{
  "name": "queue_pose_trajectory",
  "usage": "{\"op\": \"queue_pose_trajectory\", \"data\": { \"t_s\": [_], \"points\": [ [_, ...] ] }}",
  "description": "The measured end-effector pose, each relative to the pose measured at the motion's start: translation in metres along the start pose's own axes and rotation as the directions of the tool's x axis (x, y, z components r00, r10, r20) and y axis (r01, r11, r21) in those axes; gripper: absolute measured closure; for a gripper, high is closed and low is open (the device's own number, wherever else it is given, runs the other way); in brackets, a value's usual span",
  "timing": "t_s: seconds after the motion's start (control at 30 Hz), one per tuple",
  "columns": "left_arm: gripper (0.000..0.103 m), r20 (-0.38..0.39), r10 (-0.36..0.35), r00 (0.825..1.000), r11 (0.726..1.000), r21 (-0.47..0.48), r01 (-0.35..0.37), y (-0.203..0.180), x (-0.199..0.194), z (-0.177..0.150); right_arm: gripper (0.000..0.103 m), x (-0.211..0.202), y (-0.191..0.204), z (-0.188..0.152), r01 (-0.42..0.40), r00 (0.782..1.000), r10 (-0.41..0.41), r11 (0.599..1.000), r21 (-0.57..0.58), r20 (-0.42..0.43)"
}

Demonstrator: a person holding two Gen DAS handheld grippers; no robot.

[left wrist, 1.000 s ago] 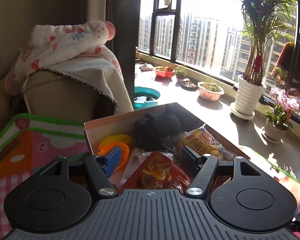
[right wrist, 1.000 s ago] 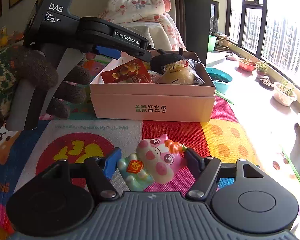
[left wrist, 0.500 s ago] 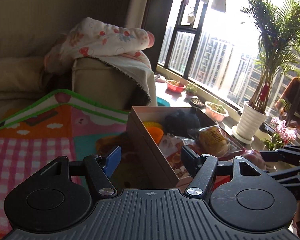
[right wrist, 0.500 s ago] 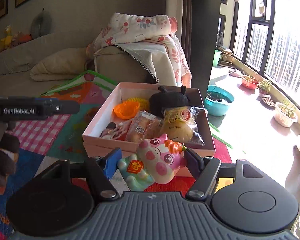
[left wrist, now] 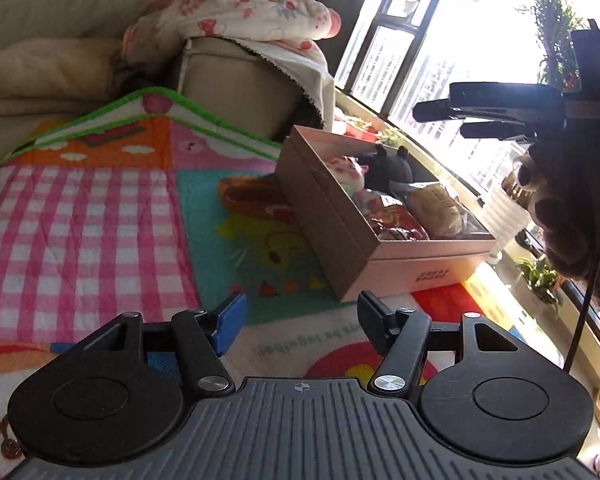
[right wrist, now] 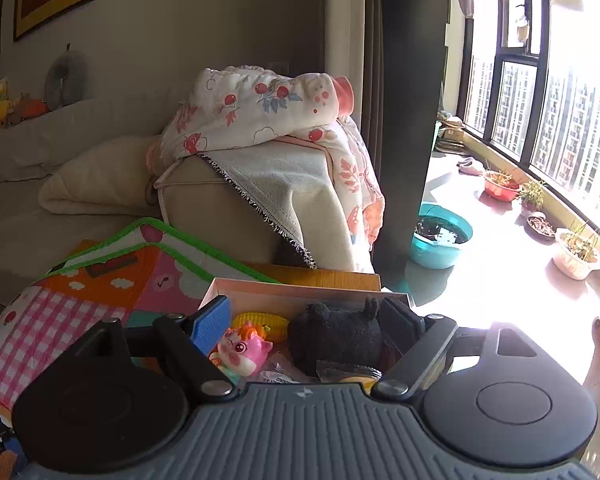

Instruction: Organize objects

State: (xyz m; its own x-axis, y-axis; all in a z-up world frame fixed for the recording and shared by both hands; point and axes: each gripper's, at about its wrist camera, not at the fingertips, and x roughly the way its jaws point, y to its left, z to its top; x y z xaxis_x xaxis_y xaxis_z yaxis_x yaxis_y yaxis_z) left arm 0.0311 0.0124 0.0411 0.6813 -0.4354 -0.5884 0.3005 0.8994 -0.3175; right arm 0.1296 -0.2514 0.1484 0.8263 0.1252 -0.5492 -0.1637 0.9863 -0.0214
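A pink cardboard box [left wrist: 324, 220] stands on the play mat, holding a black plush [left wrist: 388, 166], snack packs [left wrist: 396, 220] and a wrapped bread [left wrist: 436, 208]. The pink pig toy [right wrist: 244, 350] lies inside it, next to the black plush [right wrist: 336, 340] and a yellow ring toy [right wrist: 260, 320]. My right gripper [right wrist: 304, 320] hovers over the box [right wrist: 284, 286] with its jaws opening; the pig lies free below them. My left gripper [left wrist: 300, 314] is over the mat in front of the box, its jaws closing slightly with nothing between them. A gloved hand [left wrist: 560, 220] carries the right gripper [left wrist: 440, 120].
A beige sofa arm [right wrist: 228, 216] draped with a floral blanket [right wrist: 260, 108] rises just behind the box. The colourful play mat [left wrist: 100, 220] spreads to the left. A teal basin [right wrist: 440, 240] and several plant pots [right wrist: 576, 252] stand along the sunlit window ledge.
My right gripper rose over the box and its jaws opened, leaving the pig toy inside. My left gripper drew back from above the box to the mat in front and rolled.
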Motion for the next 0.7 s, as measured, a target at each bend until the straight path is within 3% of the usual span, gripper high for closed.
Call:
{"op": "queue_pose_trajectory", "data": {
  "t_s": [0.07,0.3,0.33,0.4,0.47,0.53,0.6,0.7],
  "points": [
    [0.038,0.012,-0.011,1.000,1.000,-0.012,0.011,-0.005,0.004,0.008,0.012,-0.019,-0.009,-0.019,0.014,1.000,-0.014,1.000,-0.026,0.010],
    [0.038,0.054,0.009,0.999,1.000,-0.016,-0.009,-0.036,0.038,0.049,0.012,-0.049,-0.041,-0.095,0.051,0.994,-0.057,0.996,-0.070,-0.089],
    [0.038,0.036,0.024,0.999,1.000,-0.009,-0.024,-0.041,0.048,0.054,0.014,-0.047,-0.042,-0.104,0.055,0.992,-0.064,0.995,-0.084,-0.105],
    [0.038,0.000,0.075,0.997,0.997,0.011,-0.075,-0.046,0.067,0.058,0.036,-0.039,-0.040,-0.118,0.075,0.987,-0.092,0.989,-0.127,-0.131],
    [0.039,-0.017,0.157,0.987,0.987,0.043,-0.156,-0.049,0.080,0.057,0.042,-0.025,-0.035,-0.128,0.105,0.981,-0.129,0.980,-0.171,-0.142],
    [0.033,-0.008,0.214,0.977,0.975,0.067,-0.213,-0.047,0.083,0.053,0.043,-0.010,-0.032,-0.133,0.120,0.978,-0.147,0.976,-0.179,-0.147],
    [0.023,-0.008,0.215,0.977,0.975,0.056,-0.214,-0.039,0.080,0.051,0.043,0.001,-0.028,-0.131,0.087,0.977,-0.114,0.984,-0.154,-0.178],
    [0.021,0.017,0.251,0.968,0.966,0.056,-0.252,-0.024,0.074,0.052,0.043,0.009,-0.011,-0.124,0.064,0.982,-0.092,0.984,-0.163,-0.165]
  ]
}}
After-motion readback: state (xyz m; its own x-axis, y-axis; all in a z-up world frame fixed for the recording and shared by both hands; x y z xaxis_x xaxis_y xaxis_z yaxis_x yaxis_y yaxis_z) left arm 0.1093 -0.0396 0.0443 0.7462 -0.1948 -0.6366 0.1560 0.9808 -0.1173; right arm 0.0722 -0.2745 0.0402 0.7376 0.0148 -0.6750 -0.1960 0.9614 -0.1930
